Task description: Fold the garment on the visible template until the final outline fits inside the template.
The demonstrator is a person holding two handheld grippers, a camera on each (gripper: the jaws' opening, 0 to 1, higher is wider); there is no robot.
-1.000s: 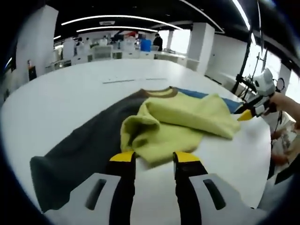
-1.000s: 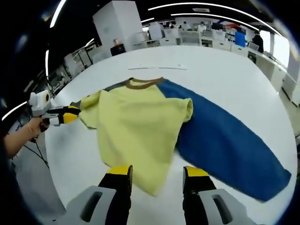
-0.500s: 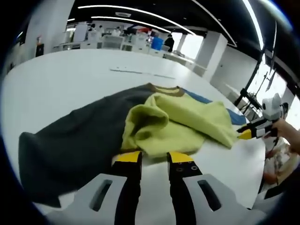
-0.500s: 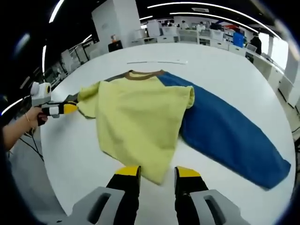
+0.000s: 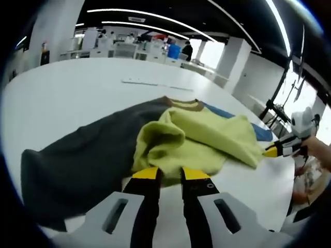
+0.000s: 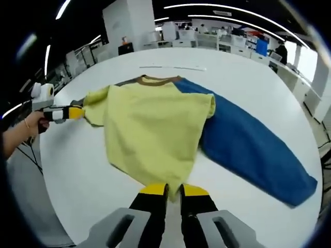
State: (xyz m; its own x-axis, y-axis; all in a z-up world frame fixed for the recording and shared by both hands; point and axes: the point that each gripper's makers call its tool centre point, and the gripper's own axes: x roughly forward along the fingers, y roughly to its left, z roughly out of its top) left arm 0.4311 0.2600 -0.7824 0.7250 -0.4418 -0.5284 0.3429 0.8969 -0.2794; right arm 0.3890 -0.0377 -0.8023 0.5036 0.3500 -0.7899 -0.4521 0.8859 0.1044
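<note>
Both claws have closed in: left claw (image 5: pixel 169 173) and right claw (image 6: pixel 168 189) pinch the soft, limp garment (image 6: pixel 155 124) hem at their tips

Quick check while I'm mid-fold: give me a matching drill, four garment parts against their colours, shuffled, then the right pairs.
Parts:
1. garment body
2. sleeve lying to the right in the right gripper view
3. sleeve lying to the left in the left gripper view
4. collar band

Colours:
A. brown
B. dark grey
C. yellow-green
D. blue

Pairs: 1-C, 2-D, 3-B, 4-A
</note>
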